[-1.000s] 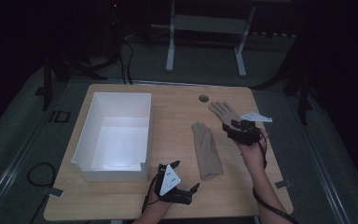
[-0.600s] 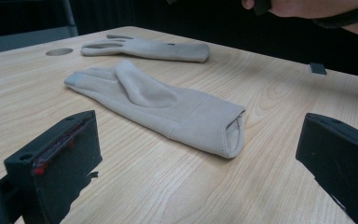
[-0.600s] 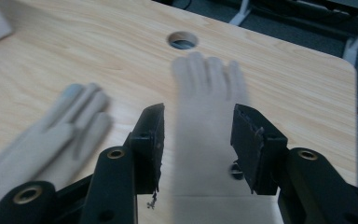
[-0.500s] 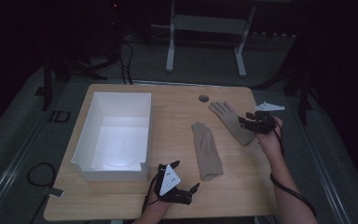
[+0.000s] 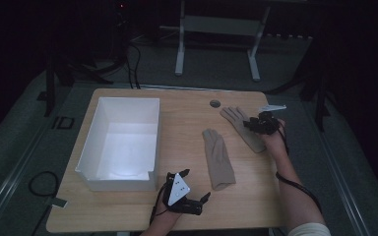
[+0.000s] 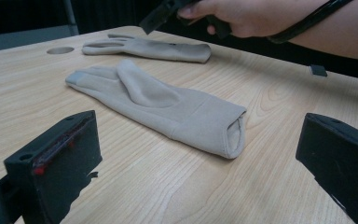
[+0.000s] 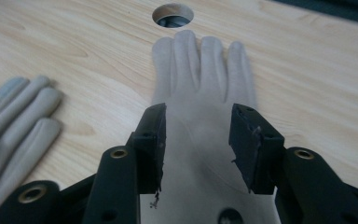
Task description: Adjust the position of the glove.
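1. Two beige gloves lie flat on the desk [image 5: 128,216]. The far glove [image 5: 241,127] sits near the right edge toward the far side, its fingertips pointing at the cable hole [image 5: 215,103]. The near glove [image 5: 217,157] lies around the middle of the desk, its cuff toward the near edge.
2. A white box [image 5: 150,142] stands open on the left half of the desk, well apart from both gloves.
3. The right gripper [image 7: 196,140] hovers over the palm of the far glove. Its fingers [image 7: 153,135] stand moderately apart, one over each side of the palm, holding nothing.
4. The left gripper [image 5: 184,194] rests by the near edge, just beside the near glove's cuff. In the left gripper view its fingers [image 6: 58,154] are spread wide and empty.
5. The step in hand looks like a pinch on the far glove, perhaps to carry it to the box.
6. To do it well, lower the right gripper straight down until both fingers press the fabric against the wood.
7. Close slowly so a fold gathers between them rather than sliding flat.
8. Aim mid-palm or toward the cuff; a hold there should keep the glove from drooping unevenly.
9. Lift gently at first to check that the fabric is caught.
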The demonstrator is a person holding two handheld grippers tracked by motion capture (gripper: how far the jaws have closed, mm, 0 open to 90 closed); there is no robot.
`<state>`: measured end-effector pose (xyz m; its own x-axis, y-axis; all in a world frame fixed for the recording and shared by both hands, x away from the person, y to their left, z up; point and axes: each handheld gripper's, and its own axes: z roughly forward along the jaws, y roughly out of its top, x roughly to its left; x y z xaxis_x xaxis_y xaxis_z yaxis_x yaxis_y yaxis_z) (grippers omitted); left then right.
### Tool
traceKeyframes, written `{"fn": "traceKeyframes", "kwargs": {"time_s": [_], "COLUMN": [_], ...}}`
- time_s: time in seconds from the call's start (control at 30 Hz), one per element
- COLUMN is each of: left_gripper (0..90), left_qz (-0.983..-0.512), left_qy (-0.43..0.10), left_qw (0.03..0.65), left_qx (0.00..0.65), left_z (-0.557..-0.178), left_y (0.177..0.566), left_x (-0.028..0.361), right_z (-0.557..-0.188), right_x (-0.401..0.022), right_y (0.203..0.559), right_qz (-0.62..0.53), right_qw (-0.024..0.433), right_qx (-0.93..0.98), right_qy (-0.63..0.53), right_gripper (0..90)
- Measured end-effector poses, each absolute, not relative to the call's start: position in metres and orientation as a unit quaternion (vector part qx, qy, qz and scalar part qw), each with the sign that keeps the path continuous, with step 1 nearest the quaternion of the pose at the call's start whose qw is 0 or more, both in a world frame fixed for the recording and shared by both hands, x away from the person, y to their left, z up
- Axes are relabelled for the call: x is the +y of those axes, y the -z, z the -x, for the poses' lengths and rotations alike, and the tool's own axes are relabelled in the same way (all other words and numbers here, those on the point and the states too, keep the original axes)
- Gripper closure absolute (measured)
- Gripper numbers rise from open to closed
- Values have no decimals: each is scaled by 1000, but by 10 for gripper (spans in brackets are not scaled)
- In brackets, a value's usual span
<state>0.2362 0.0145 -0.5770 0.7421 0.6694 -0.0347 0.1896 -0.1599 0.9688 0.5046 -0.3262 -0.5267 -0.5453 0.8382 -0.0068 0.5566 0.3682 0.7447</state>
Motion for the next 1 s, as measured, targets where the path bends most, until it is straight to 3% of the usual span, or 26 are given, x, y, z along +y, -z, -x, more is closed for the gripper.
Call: {"fn": "traceKeyframes", "kwargs": {"time_s": [0.37, 0.43, 0.47, 0.6, 1.0], "left_gripper": [1, 1, 1, 1, 1], "left_qz": [-733, -733, -733, -733, -734], "left_qy": [-208, -209, -209, -209, -212], "left_qw": [578, 578, 579, 579, 577], "left_qx": [292, 291, 290, 290, 289], "left_z": [-236, -236, -236, -236, -235], "left_y": [577, 577, 577, 577, 577], "left_x": [14, 14, 14, 14, 14], "right_z": [-511, -511, -511, -509, -471], "right_x": [-326, -326, -325, -320, -323], "right_y": [553, 553, 552, 549, 492], "right_qz": [-440, -437, -433, -455, -522], "right_qw": [196, 196, 197, 198, 219], "right_qx": [816, 817, 821, 813, 733], "right_qy": [-320, -320, -315, -303, -376], "right_gripper": [608, 671, 765, 824, 838]}}
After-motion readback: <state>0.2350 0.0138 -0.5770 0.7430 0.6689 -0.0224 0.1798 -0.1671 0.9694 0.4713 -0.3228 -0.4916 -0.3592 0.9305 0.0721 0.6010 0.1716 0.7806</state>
